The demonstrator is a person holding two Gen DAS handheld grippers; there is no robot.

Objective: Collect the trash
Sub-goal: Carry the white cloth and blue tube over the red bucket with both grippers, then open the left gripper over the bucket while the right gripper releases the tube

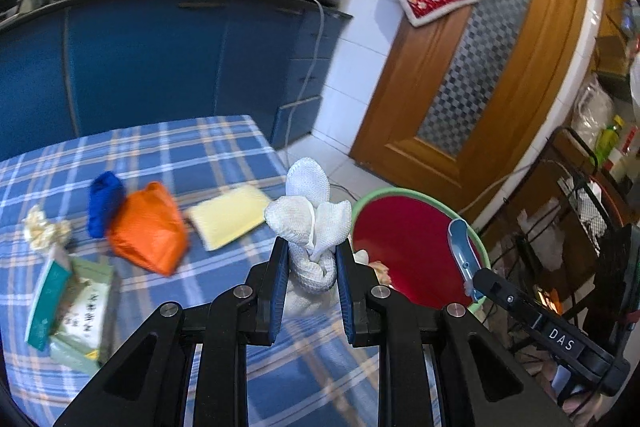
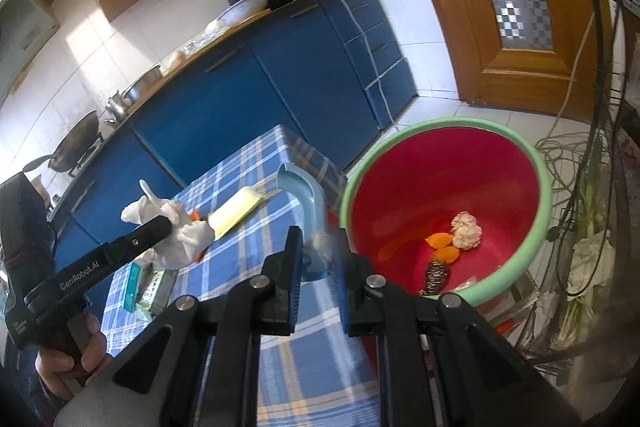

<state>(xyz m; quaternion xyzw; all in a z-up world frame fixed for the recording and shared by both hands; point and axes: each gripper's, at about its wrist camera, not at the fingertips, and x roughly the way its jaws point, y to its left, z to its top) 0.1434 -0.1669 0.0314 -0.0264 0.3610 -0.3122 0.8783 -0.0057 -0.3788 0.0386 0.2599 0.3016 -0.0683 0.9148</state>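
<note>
Holding a crumpled white woven cloth (image 1: 310, 227) between its two blue pads, our left gripper (image 1: 311, 259) is nearly closed and squeezes the cloth tight. The cloth sticks up above the pads like a bunny with ears.

Our right gripper (image 2: 318, 247) is nearly closed too. It pinches the end of a curved light blue plastic piece (image 2: 306, 199), with a bit of white fluff (image 2: 320, 241) caught there as well.

In the right wrist view, the big red plastic bin with a pale green rim (image 2: 532, 155) sits at about 2 o'clock from the right gripper. It stands on the floor just beside the table with the blue checked tablecloth (image 2: 248, 239). Inside the bin we see a crumpled beige paper ball (image 2: 466, 231), some orange peel pieces (image 2: 440, 245) and a dark sparkly scrap (image 2: 438, 273).

In the left wrist view, more things lie on the table. A flat pale yellow pad (image 1: 228, 217) lies at 11 o'clock from the left gripper. An orange plastic bag (image 1: 150, 227) and a bright blue crumpled bag (image 1: 104, 203) touch each other at 10 o'clock. A green tissue box (image 1: 68, 307) lies at 9 o'clock, with a crumpled cream paper (image 1: 44, 231) above it.
</note>
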